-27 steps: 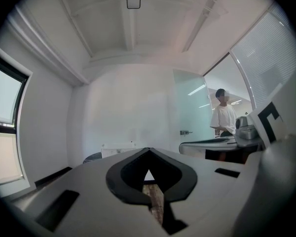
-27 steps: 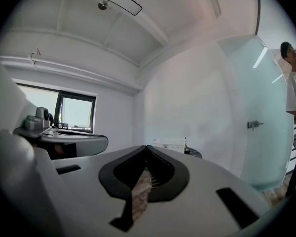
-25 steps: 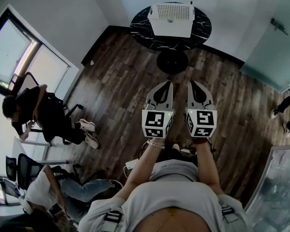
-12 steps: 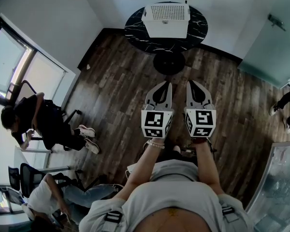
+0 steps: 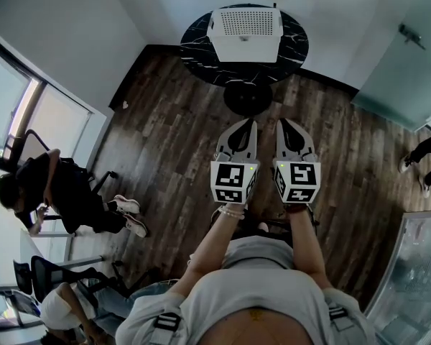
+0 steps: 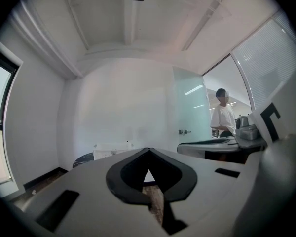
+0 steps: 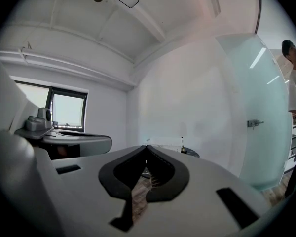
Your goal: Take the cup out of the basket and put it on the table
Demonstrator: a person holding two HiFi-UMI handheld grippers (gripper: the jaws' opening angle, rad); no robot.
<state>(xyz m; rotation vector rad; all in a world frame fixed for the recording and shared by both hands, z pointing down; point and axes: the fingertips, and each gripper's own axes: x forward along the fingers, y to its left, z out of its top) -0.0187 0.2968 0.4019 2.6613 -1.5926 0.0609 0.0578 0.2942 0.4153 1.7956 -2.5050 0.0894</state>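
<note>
Both claws are shut and empty. The left gripper has its jaws pressed together tip to tip with only floorboards showing through the gap behind them, and the right gripper is shut the same way, with nothing between its pads. The person holds them side by side, close together and level, out in front of the waist. I'd say that is a carrying pose, not a reaching one, since there is nothing near enough to grab. Each one's marker cube faces up toward the head camera.

Straight ahead of the jaw tips, across a stretch of bare wooden floor, a round black marble table stands on a dark pedestal foot near the far wall. A white perforated basket sits on the middle of it, well apart from both grippers. The cup itself I cannot see. If it is in the basket, the holed top surface and white walls hide it from here. The grippers seem aimed at that table, so the task looks barely begun, with the gap to close and the jaws to open before anything can be lifted.

Off to the near left, seated people occupy chairs by the window, and a frosted glass door stands at the far right.
</note>
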